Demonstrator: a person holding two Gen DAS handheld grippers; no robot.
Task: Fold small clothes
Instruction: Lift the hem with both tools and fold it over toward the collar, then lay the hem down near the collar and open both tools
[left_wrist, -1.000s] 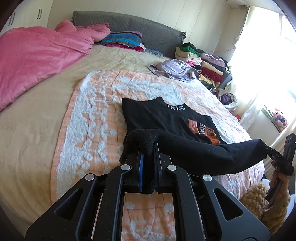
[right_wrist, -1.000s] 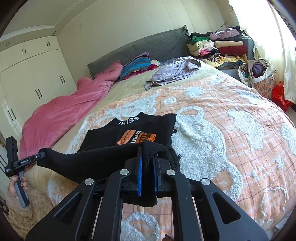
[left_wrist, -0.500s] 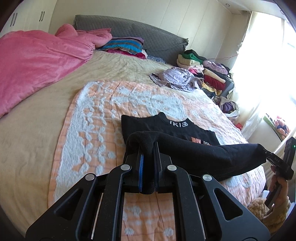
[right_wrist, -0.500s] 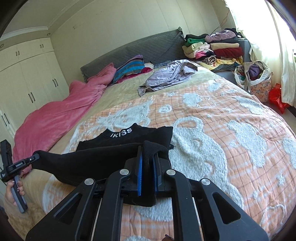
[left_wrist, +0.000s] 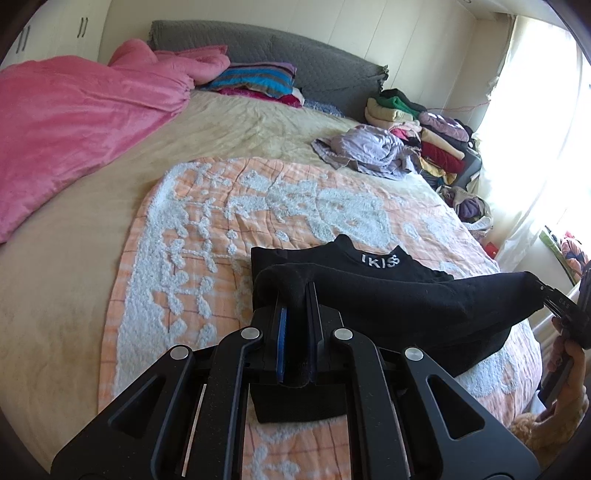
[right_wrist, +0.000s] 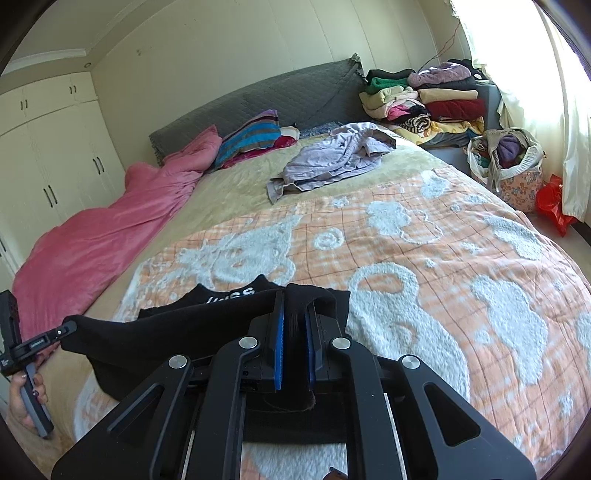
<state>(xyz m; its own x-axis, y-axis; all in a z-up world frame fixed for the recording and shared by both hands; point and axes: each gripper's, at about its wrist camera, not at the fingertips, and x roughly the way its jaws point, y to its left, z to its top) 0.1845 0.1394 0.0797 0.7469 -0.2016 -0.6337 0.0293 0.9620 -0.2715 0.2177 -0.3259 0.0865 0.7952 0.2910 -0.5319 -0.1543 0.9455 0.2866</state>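
A: left hand-held gripper (left_wrist: 295, 314)?
B: clamped on one corner of the black top (left_wrist: 388, 295). Right hand-held gripper (right_wrist: 293, 325) pinches the other corner.
A: where's the garment?
B: hem stretched between both, lifted over the lower half (white-lettered collar shows). Rest lies on the orange-and-white blanket (right_wrist: 424, 258), on the bed (left_wrist: 240, 129). Lilac clothes (right_wrist: 332, 158) well beyond.

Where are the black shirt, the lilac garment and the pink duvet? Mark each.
black shirt (left_wrist: 380, 260), left wrist view, on its collar by the white lettering
lilac garment (right_wrist: 332, 158), right wrist view, on its crumpled middle
pink duvet (left_wrist: 74, 114), left wrist view, on its broad top
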